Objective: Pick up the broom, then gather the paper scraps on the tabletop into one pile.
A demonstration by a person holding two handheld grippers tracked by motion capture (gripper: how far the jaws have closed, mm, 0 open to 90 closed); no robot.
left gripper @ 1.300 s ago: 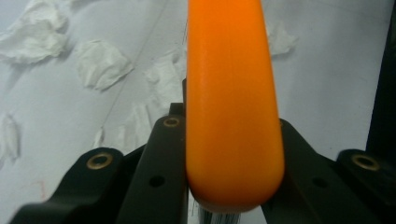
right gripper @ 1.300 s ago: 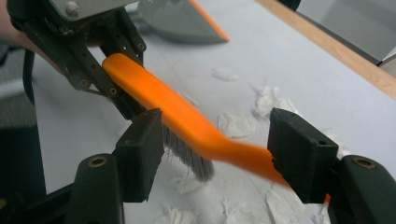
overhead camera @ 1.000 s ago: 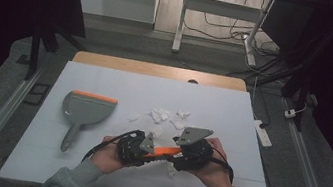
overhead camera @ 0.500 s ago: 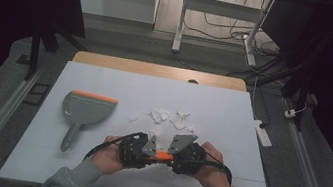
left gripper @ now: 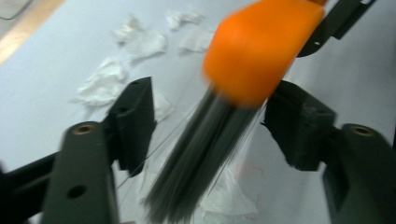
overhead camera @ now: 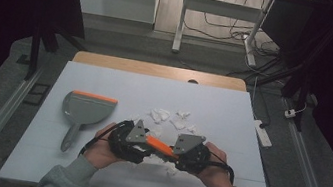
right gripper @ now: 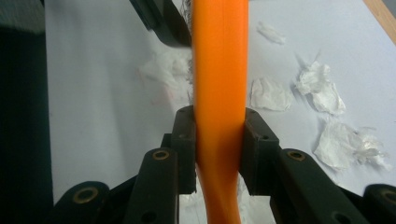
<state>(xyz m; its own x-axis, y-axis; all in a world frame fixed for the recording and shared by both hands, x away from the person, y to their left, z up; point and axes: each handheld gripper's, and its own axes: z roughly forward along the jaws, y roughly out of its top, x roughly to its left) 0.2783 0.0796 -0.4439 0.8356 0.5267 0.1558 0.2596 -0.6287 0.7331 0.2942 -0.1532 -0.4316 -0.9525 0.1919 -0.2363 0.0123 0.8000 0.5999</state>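
A: We're looking down on the white surface [overhead camera: 232, 114], and both hands sit close together near its front edge. The left hand-held gripper [overhead camera: 134, 141] and the right hand-held gripper [overhead camera: 184, 153] face each other, with an orange-handled brush [overhead camera: 161, 147] bridging the gap between them.

B: And along the right one's jaws we get the clear story: the pads are closed firmly on the brush's orange handle [right gripper: 219, 93], one on each side, the handle running straight up between them.

A: Over on the left hand-held gripper [left gripper: 210, 121] it's a different picture. We see its jaws standing wide apart, and the brush's dark bristles [left gripper: 196, 163] hang in the gap, blurred, under the orange head [left gripper: 261, 46]. We can't make out either pad touching them.

B: So the brush is off the surface, gripped by the right, with its bristle end between the left's open jaws.

A: Around it we've got crumpled white paper scraps [overhead camera: 173, 119] scattered mid-surface, just beyond the hands, and a few more right beneath the brush.

B: To the left of the hands lies a grey dustpan [overhead camera: 84, 111] with an orange lip, handle pointing towards the person, well apart from the scraps.

A: Grey sleeves [overhead camera: 61, 183] come in from the bottom edge.
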